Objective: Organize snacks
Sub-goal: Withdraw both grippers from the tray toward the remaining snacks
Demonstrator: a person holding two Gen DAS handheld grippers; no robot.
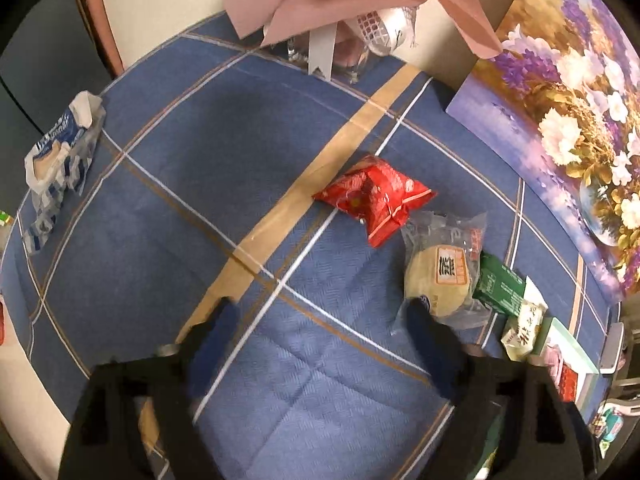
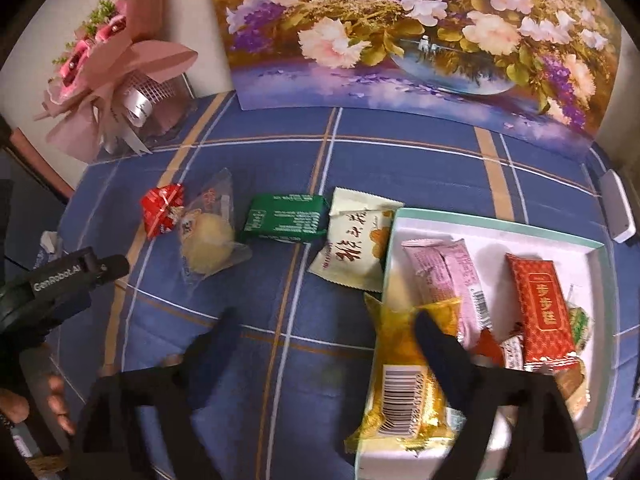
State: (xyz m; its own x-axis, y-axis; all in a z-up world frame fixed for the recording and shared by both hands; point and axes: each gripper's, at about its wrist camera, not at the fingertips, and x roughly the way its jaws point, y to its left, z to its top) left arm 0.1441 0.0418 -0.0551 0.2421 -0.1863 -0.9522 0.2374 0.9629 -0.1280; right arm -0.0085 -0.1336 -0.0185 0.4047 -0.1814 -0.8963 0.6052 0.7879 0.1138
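Note:
On the blue plaid tablecloth lie a red snack packet [image 1: 374, 200] [image 2: 162, 210], a clear-wrapped round pastry [image 1: 440, 274] [image 2: 208, 242], a green packet [image 1: 500, 286] [image 2: 286, 220] and a cream packet [image 2: 356, 250] [image 1: 522, 330]. The white box [image 2: 500, 236] holds a pink bar [image 2: 452, 280], a red bar [image 2: 542, 312] and a yellow packet [image 2: 404, 392] lying over its left rim. My left gripper [image 1: 324, 312] is open and empty, its right finger beside the pastry. My right gripper [image 2: 324, 320] is open, its right finger over the yellow packet.
A blue-white bread bag [image 1: 56, 164] lies at the table's left edge. A pink bouquet [image 2: 116, 64] and a flower painting [image 2: 420, 36] stand at the back. A white device [image 2: 618, 212] lies at the far right. The left gripper's body [image 2: 60, 280] shows at left.

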